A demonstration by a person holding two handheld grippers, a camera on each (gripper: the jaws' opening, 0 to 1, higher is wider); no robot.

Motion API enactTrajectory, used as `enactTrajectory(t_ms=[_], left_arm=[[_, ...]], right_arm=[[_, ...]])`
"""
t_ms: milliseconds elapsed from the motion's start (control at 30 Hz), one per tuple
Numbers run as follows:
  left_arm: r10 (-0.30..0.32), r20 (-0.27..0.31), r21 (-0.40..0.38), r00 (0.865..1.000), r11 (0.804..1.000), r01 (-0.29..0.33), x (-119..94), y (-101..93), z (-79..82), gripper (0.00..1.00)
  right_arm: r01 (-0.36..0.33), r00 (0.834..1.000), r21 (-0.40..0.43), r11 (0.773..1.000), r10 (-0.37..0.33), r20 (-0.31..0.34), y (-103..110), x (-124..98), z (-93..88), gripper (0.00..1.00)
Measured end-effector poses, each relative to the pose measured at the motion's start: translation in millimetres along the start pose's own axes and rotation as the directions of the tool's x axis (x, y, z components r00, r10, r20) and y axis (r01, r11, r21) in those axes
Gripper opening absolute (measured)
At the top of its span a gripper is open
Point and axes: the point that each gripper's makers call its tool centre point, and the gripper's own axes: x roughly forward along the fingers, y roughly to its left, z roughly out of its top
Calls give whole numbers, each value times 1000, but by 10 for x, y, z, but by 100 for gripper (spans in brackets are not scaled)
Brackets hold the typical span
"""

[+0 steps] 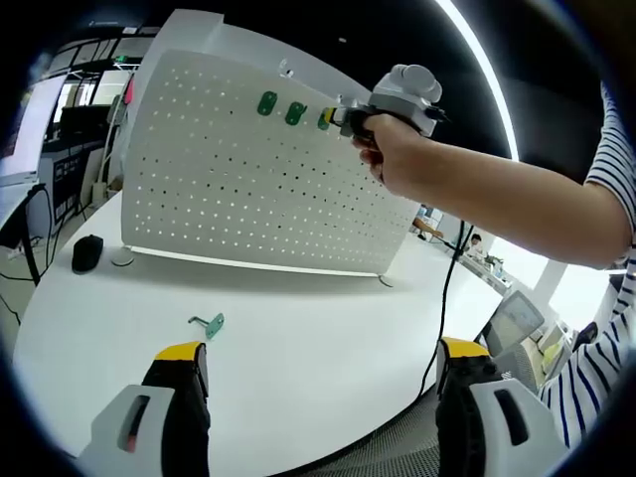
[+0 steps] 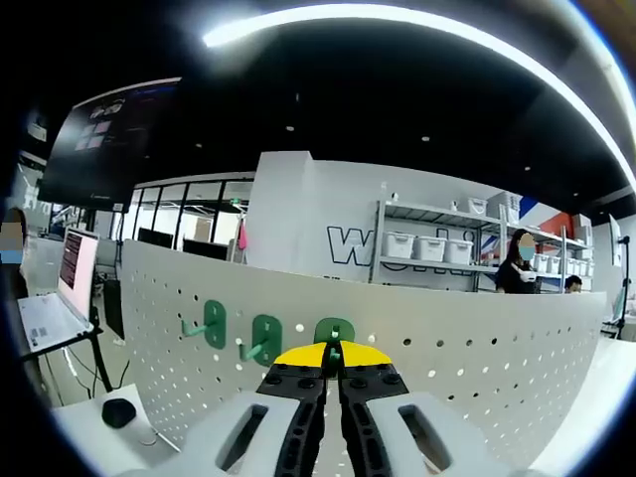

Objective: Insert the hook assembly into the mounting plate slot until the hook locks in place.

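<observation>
In the left gripper view the left gripper (image 1: 323, 383) hovers low over the round white worktop (image 1: 298, 368), its yellow-tipped fingers (image 1: 179, 354) spread wide apart with nothing between them; a spare green hook (image 1: 209, 323) lies flat on the worktop just beyond the left-hand finger, well apart from the board; a black computer mouse (image 1: 87, 252) sits near the board's left foot; the white perforated mounting plate (image 1: 248, 189) stands upright at the back of the worktop; across from it a person's hand (image 1: 397, 154) in a striped sleeve (image 1: 596, 328) holds the right gripper (image 1: 343, 119) up against the plate's upper row, next to two green hooks (image 1: 281, 107) already hanging there.

The right gripper view gives the close side of that contact: the right gripper's fingers (image 2: 298, 356) are pressed together on the third green hook assembly (image 2: 335, 333), whose backing tab stands upright, long axis vertical, flat against the plate (image 2: 477, 338) near its top edge; the two mounted hooks (image 2: 238, 333) to its left stand likewise upright with their prongs jutting out from the plate's face toward the camera and leftward; whether the held hook has locked I cannot tell.

Behind the plate a wall carries large outlined lettering beginning "W" (image 2: 350, 241), the rest hidden by shelving (image 2: 437, 248) with white bins; a laptop (image 2: 70, 288) stands at the left, its screen text too small to read.
</observation>
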Motion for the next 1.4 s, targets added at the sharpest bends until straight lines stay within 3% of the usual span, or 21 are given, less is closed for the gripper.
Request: enactTrajectory(t_ms=[767,1200,1400], left_arm=[[3,-9,-20,1000,1000,-4,4,13,-20,96],[7,-8,-28,1000,1000,-7,9,23,-19,95],[8,-6,-31,1000,999,-8,8,29,-20,95]], right_arm=[[35,998,-57,998,-32,48,-13,64,-51,0],[66,997,-36,997,-64,44,-5,117,-110,0],[57,998,-85,995,-54,34,8,124,-114,0]])
